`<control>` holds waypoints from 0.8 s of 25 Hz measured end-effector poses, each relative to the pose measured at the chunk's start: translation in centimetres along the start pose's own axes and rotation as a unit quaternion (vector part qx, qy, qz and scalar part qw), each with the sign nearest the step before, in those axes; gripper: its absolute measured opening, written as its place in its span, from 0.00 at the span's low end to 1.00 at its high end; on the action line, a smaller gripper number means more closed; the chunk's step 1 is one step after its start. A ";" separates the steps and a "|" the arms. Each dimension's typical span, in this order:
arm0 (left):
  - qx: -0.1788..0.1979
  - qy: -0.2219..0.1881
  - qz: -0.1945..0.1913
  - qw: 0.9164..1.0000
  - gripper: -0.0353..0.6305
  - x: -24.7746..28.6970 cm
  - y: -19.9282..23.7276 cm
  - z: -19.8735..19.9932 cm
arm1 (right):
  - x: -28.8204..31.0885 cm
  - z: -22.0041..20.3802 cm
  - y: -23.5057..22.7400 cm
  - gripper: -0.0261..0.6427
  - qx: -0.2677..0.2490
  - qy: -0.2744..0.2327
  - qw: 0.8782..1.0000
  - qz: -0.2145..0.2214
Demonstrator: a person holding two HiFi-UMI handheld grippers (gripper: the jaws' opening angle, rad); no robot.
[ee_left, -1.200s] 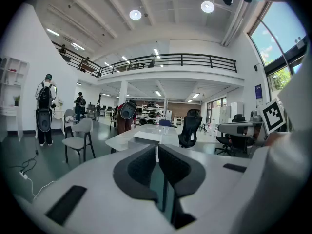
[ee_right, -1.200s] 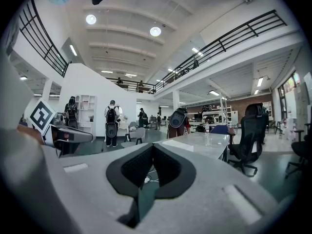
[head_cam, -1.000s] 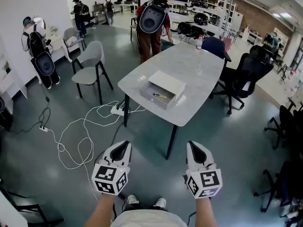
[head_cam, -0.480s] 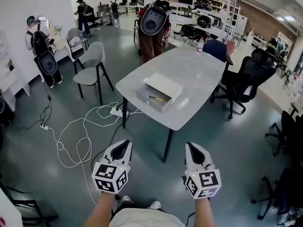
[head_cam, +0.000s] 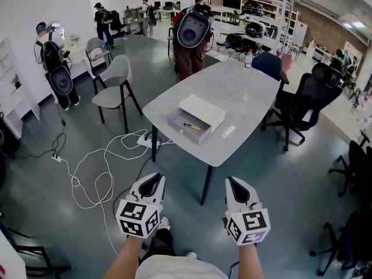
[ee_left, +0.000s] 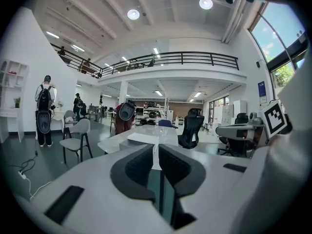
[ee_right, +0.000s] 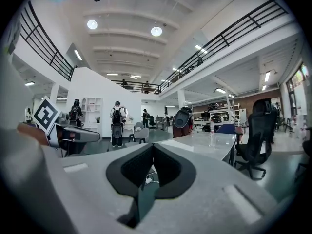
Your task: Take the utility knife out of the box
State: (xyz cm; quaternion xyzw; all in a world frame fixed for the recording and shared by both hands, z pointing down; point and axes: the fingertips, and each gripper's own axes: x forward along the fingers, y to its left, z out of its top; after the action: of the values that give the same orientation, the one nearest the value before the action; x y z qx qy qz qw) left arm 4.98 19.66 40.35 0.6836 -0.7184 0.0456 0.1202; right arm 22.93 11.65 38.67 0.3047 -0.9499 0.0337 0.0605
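Note:
A white box [head_cam: 193, 118] lies on the pale table [head_cam: 238, 103], its drawer pulled out toward me. Inside the drawer rests a yellow utility knife [head_cam: 192, 127]. My left gripper [head_cam: 154, 181] and right gripper [head_cam: 234, 184] hang side by side over the floor, well short of the table's near end. Both are shut with nothing between their jaws. In the left gripper view the jaws [ee_left: 156, 152] point at the table and box [ee_left: 146, 138] ahead. In the right gripper view the shut jaws [ee_right: 153, 152] face the table [ee_right: 204, 143] from its near end.
A white power cable [head_cam: 93, 173] and power strip [head_cam: 145, 139] lie on the floor left of the table. A grey chair [head_cam: 113, 83] stands to the left, black office chairs [head_cam: 305, 106] to the right. People with backpacks [head_cam: 192, 34] stand beyond the table and at the far left.
Both grippers have moved forward toward the table together with the person walking. The table and box stand slightly nearer in the head view. Both grippers stayed shut.

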 end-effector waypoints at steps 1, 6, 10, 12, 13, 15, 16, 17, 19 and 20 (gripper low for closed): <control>0.000 -0.002 -0.001 1.000 0.09 0.3 0.1 0.1 | 0.3 0.0 -0.1 0.05 0.000 -0.001 1.000 0.000; 0.002 -0.009 -0.006 1.000 0.09 2.3 1.6 0.6 | 2.6 0.1 -0.5 0.05 -0.002 -0.002 1.000 -0.002; 0.002 -0.009 -0.019 1.000 0.10 4.6 3.4 1.0 | 5.5 0.1 -0.7 0.05 -0.001 0.003 1.000 -0.008; 0.005 -0.005 -0.031 1.000 0.18 6.1 4.4 1.2 | 7.2 0.0 -0.9 0.05 0.000 0.006 1.000 -0.013; 0.006 -0.003 -0.036 0.999 0.20 6.9 4.9 1.3 | 8.1 0.0 -1.0 0.05 0.000 0.007 1.000 -0.016; 0.007 -0.002 -0.044 0.999 0.21 8.4 6.2 1.6 | 9.9 0.0 -1.1 0.05 0.001 0.010 1.000 -0.023; 0.006 -0.001 -0.047 0.999 0.21 9.2 7.0 1.7 | 10.8 -0.1 -1.1 0.05 0.002 0.012 1.000 -0.025; 0.004 0.000 -0.051 0.999 0.22 9.9 7.7 1.8 | 11.8 -0.1 -1.1 0.05 0.002 0.015 1.000 -0.027; 0.002 0.003 -0.058 0.998 0.23 11.4 9.0 2.1 | 13.5 -0.2 -1.1 0.05 0.003 0.021 0.999 -0.032; -0.001 0.005 -0.061 0.998 0.24 12.2 9.7 2.3 | 14.3 -0.2 -1.1 0.05 0.004 0.024 0.999 -0.035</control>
State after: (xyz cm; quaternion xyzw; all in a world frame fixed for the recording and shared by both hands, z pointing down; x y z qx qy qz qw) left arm -5.33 7.92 41.95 0.7259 -0.6748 0.0409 0.1263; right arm 12.04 2.50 40.81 0.3372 -0.9368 0.0427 0.0830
